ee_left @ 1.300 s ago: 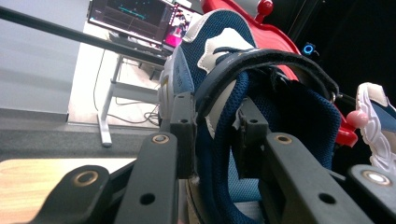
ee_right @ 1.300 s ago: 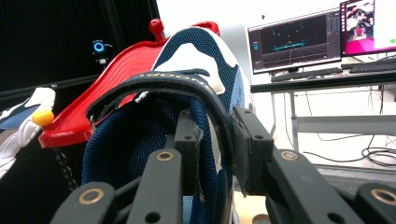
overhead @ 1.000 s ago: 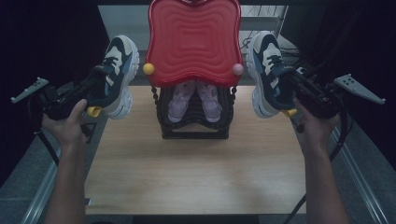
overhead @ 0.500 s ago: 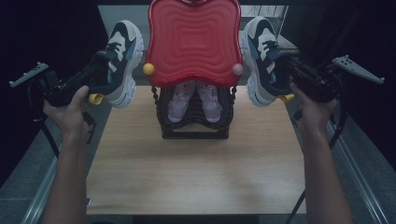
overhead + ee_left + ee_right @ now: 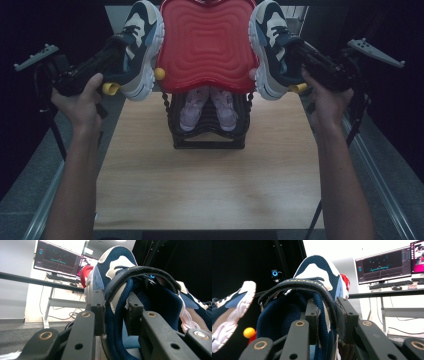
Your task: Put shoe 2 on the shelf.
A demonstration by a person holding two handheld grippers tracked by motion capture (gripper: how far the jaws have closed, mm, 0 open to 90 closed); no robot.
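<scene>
**Two sneakers held up beside a red-topped rack**

The wooden surface carries a black rack at its far middle, capped by a wavy red lid with a yellow ball at its left corner. Inside the rack, under the lid, a pair of small pink shoes stands side by side, toes toward the person.

Left of the lid, a navy and white sneaker hangs in the air, clear of the surface; the left tool is clamped on its collar, one jaw inside the opening and one outside. Right of the lid, the matching sneaker is held up the same way, the right tool clamped on its collar.
</scene>
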